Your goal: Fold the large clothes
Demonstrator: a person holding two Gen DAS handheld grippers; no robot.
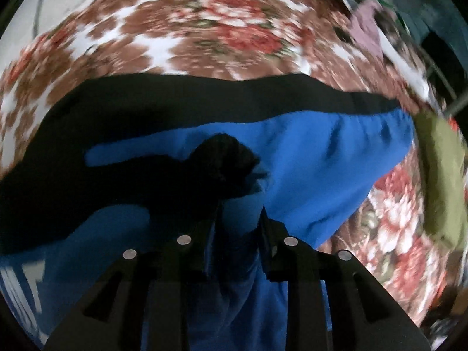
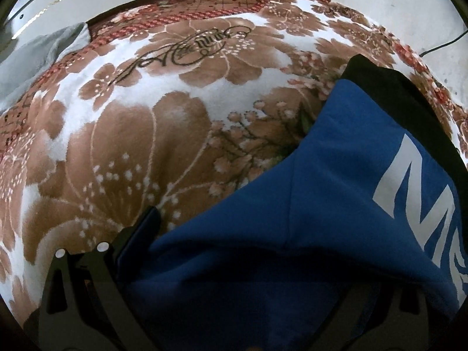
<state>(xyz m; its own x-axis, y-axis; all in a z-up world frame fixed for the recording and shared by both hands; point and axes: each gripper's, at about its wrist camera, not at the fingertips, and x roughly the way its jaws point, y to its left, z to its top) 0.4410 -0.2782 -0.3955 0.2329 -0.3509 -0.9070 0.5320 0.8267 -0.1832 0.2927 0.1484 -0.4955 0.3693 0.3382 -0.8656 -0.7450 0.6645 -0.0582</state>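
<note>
Blue garment point(image 1: 336, 158) with black trim is lying spread across a floral blanket point(image 1: 204, 29), one garment, one blanket. Left gripper point(image 1: 238, 222) is standing narrow over it, blue cloth showing between the fingers point(image 1: 270, 242); whether the pads are pressing is hard to tell in the blur. Right gripper point(image 2: 234, 234) is largely covered by blue fabric point(image 2: 321, 219) draping over it, only one finger point(image 2: 140, 228) showing, so its state cannot be told. One olive cloth point(image 1: 441, 175) is lying at the right; one grey cloth point(image 2: 38, 61) at the far left.
</note>
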